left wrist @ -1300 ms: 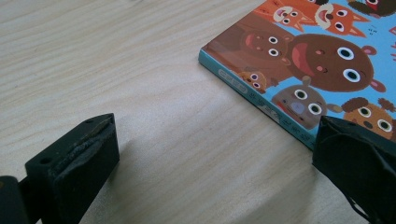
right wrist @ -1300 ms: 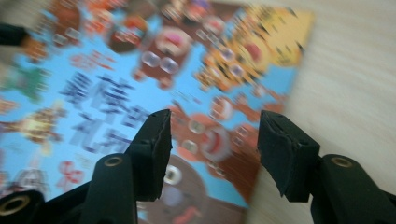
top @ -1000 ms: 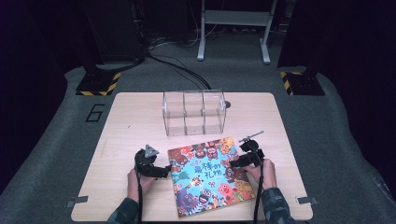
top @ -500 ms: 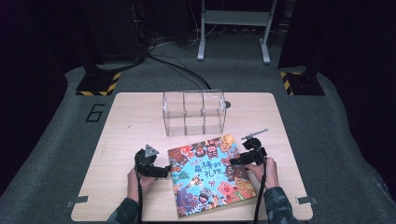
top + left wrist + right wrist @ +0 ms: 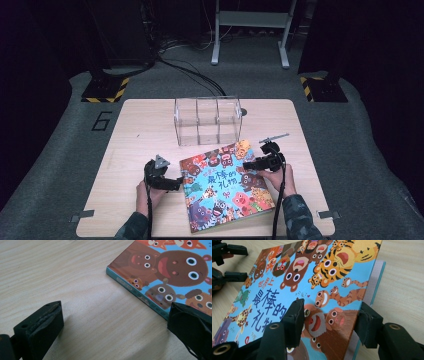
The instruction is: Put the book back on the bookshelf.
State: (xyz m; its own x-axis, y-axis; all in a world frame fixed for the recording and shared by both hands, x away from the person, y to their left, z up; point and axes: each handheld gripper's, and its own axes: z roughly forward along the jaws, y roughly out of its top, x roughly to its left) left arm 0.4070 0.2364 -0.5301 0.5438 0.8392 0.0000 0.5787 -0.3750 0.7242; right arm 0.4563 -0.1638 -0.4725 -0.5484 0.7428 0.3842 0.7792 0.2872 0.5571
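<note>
While both grippers sit low by the book, this is how things look.

Book: the big flat picture book with cartoon animals on a blue cover [image 5: 225, 186] lies on the pale wooden table [image 5: 140, 130], near the person's edge, a bit right of the middle. It is turned a little, so its corners point at about 1 and 7 o'clock.

Front cover: it looks lifted at the right edge, because pale pages [image 5: 375, 275] peek out under it in the right gripper view.

Right gripper: the black right gripper [image 5: 255, 166] is at 3 o'clock from the book. One jaw lies on top of the cover and the other sits at the cover's edge, with a gap between them. They are open around the edge, not pinching it yet. My guess is it wants to open the book.

Left gripper: the black left gripper [image 5: 175, 183] is at 9 o'clock from the book, by the spine. Its jaws are wide open and hold nothing. One jaw is just beside the spine [image 5: 135, 291]. I think it waits there to keep the book from sliding.

Box: the see-through plastic box with three parts [image 5: 207, 120] stands at 12 o'clock from the book, apart from it.
</note>
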